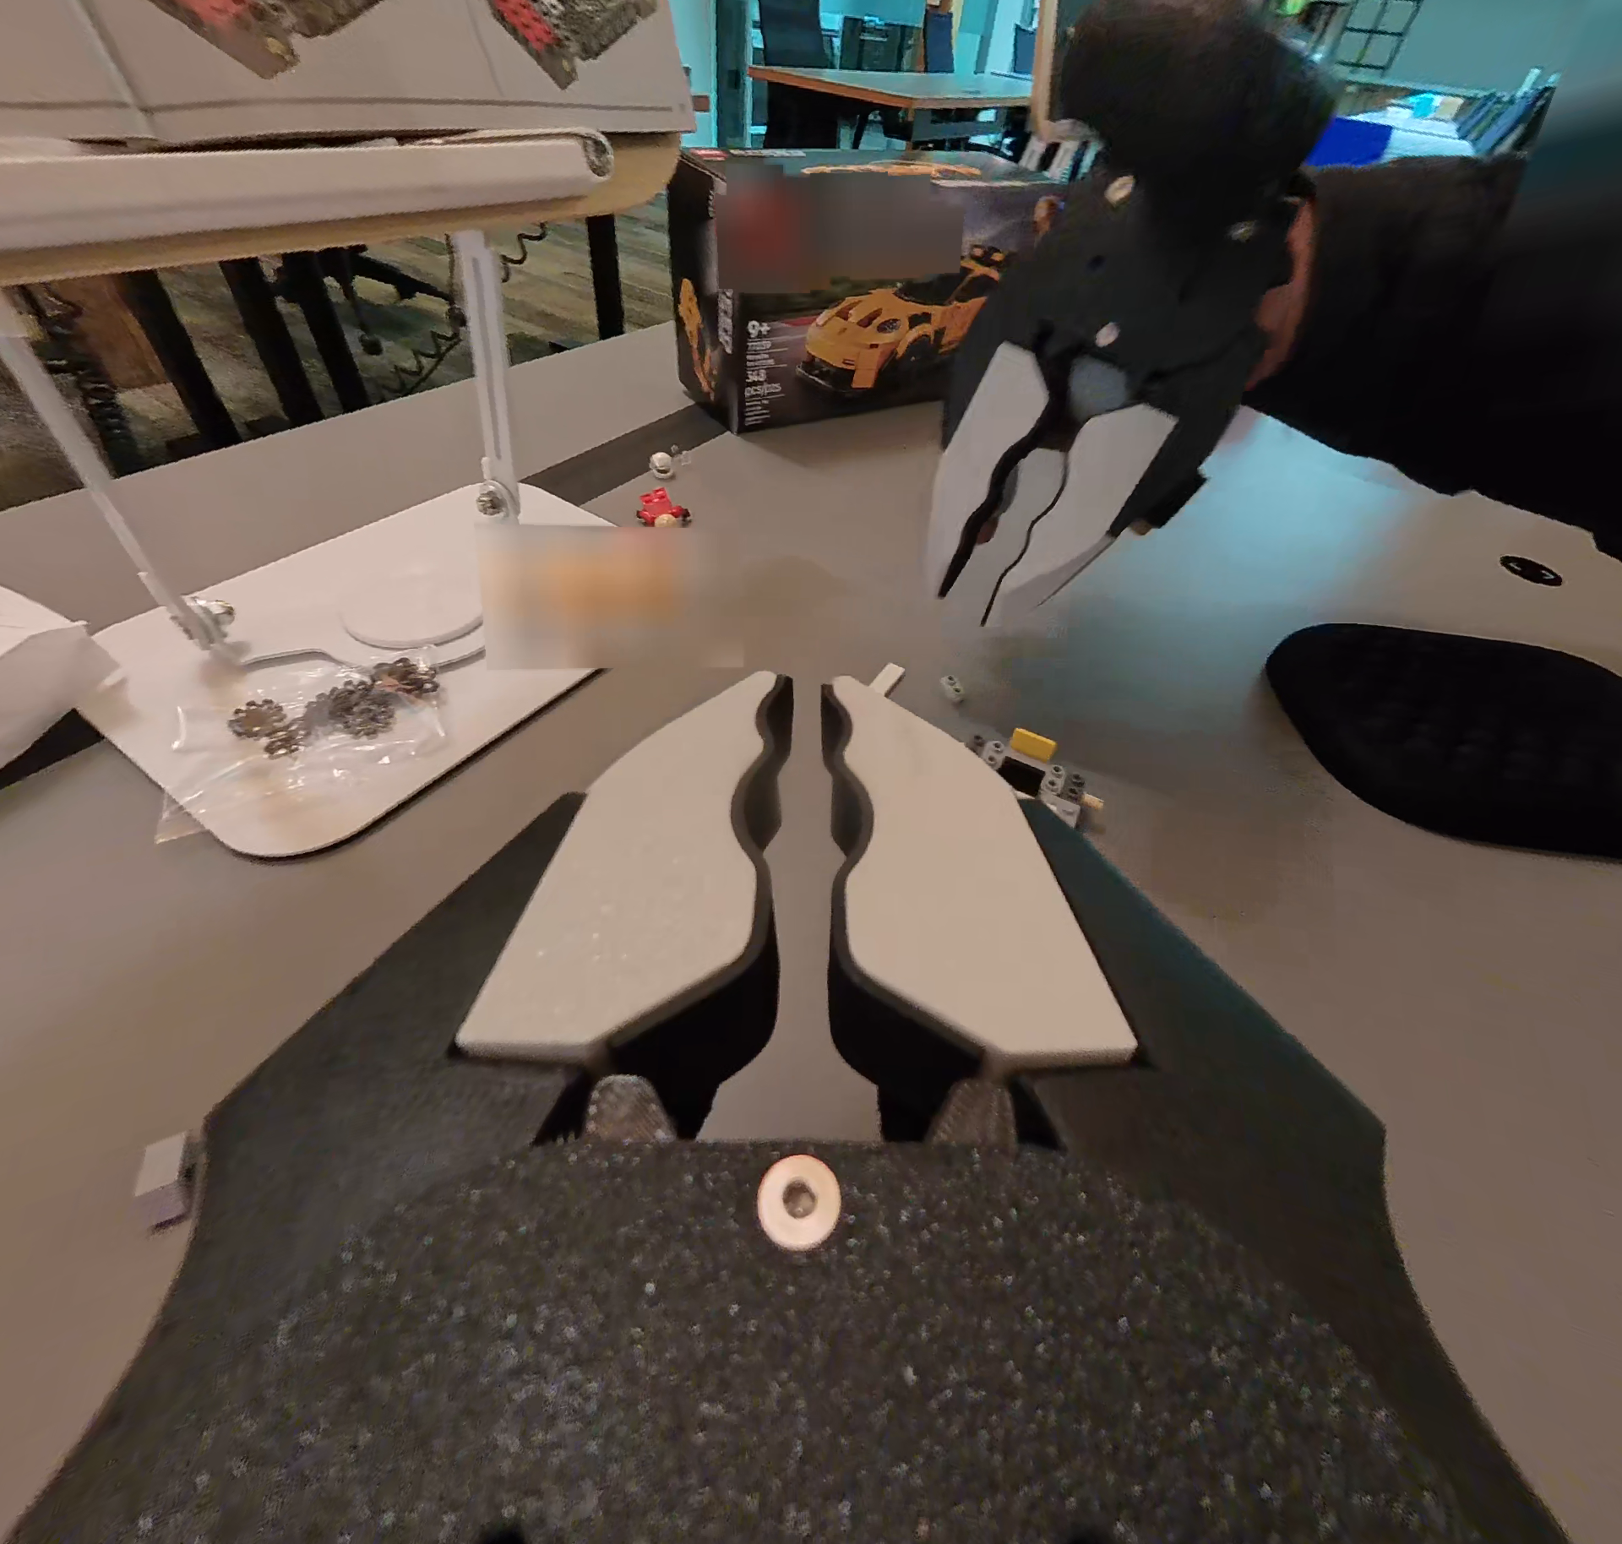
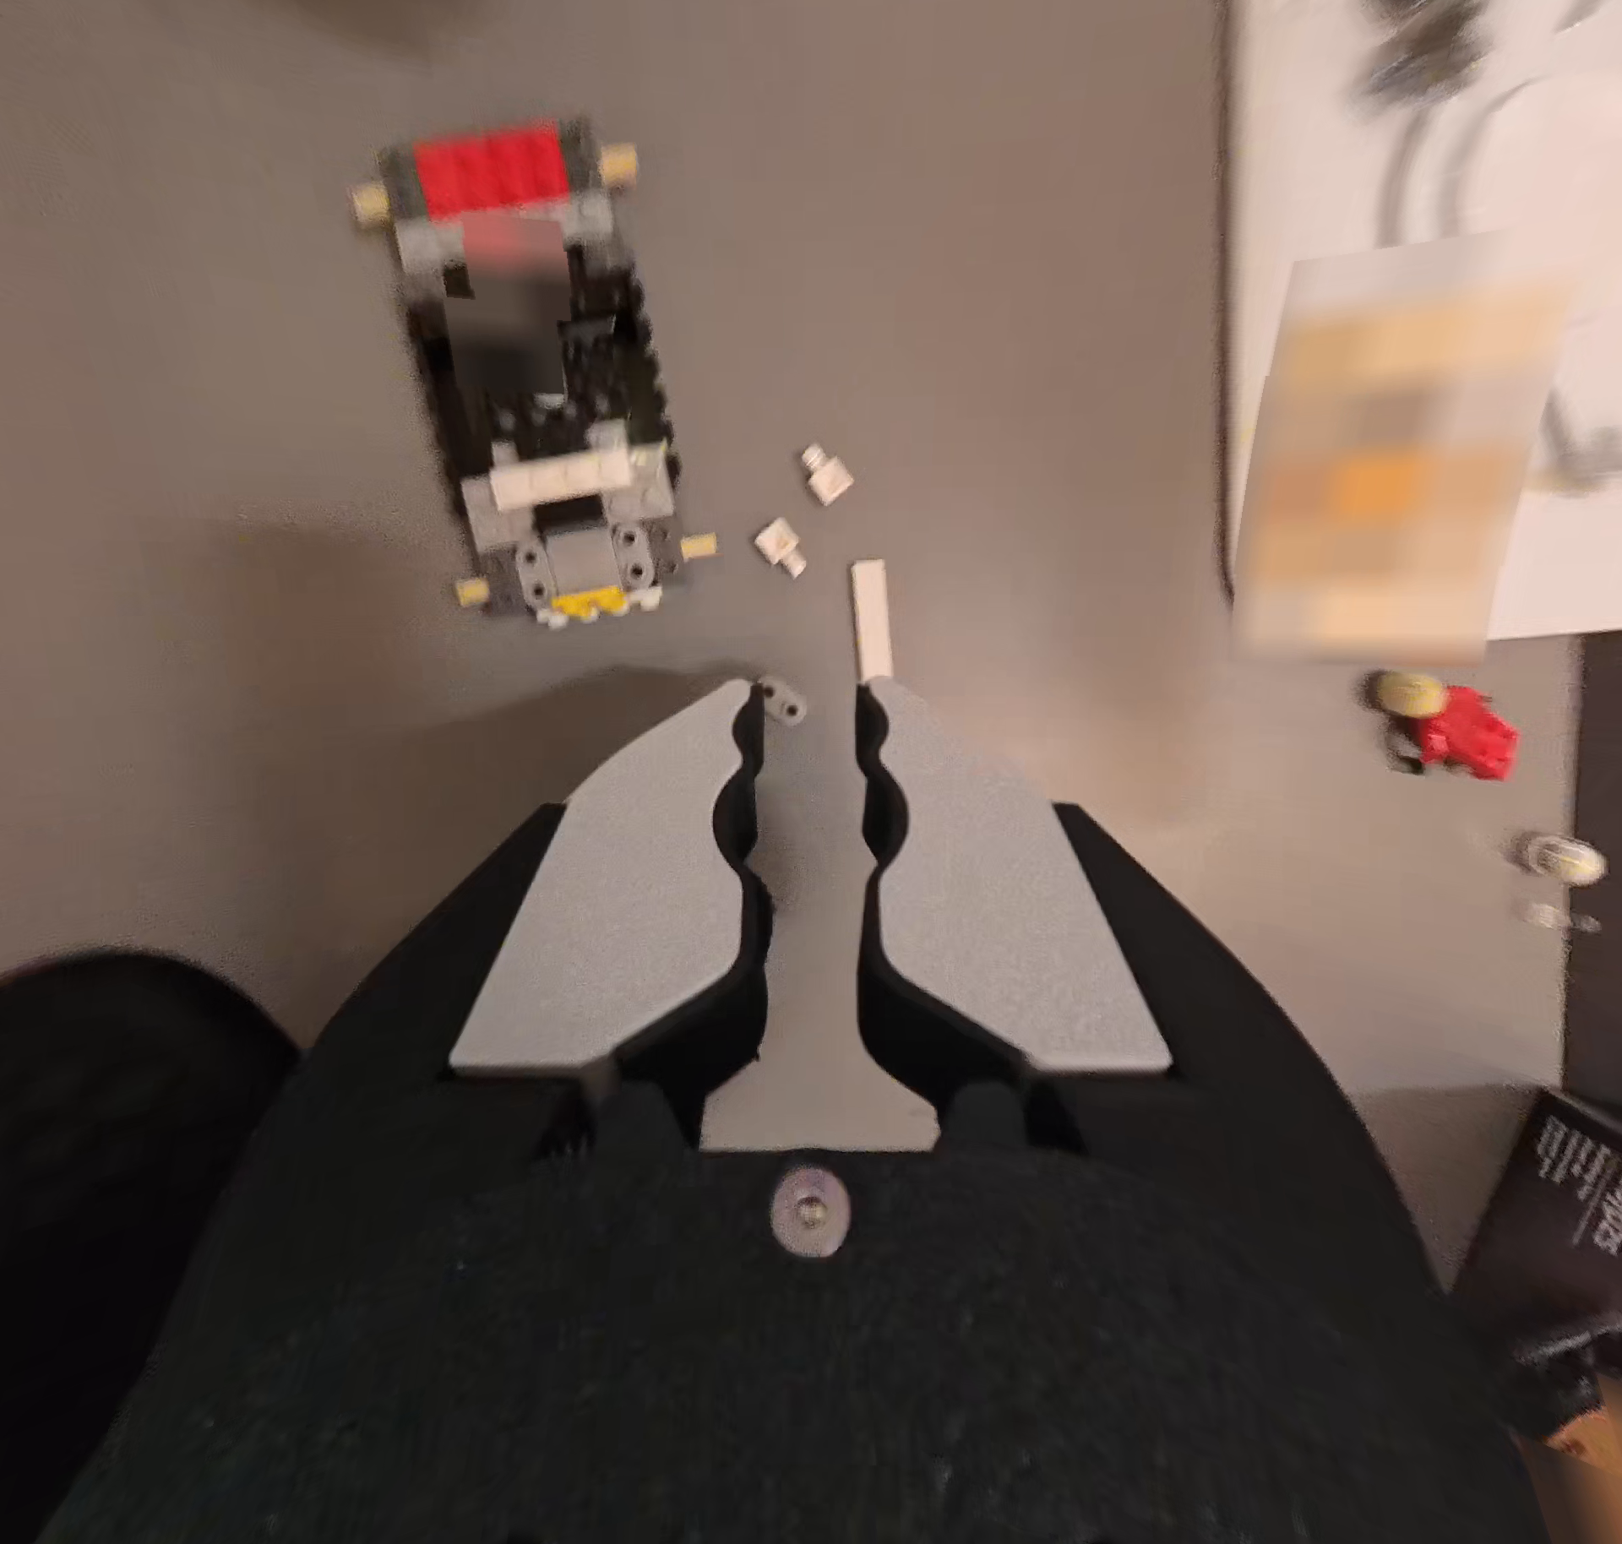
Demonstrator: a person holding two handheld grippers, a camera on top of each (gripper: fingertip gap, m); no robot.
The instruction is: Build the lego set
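Flat on the grey table lies the half-built car chassis, black and grey with a red block at its far end and a yellow piece at the near end. Just right of it sit 2 small pale pieces, apart from each other, and a thin white strip lies nearer the right gripper. That gripper hovers over the table with a clear gap between its jaws and nothing gripped; a small grey part sits by the tip of one finger, possibly touching it, though the blur makes that hard to judge. Off to the right lies a red minifigure.

From the left wrist view, the left gripper is nearly closed, only a narrow slit between its fingers, and empty. Only the chassis's near end shows past its finger. Farther out stand the set box, a white stand carrying the instruction booklet, and a clear bag of dark parts on the stand's base.
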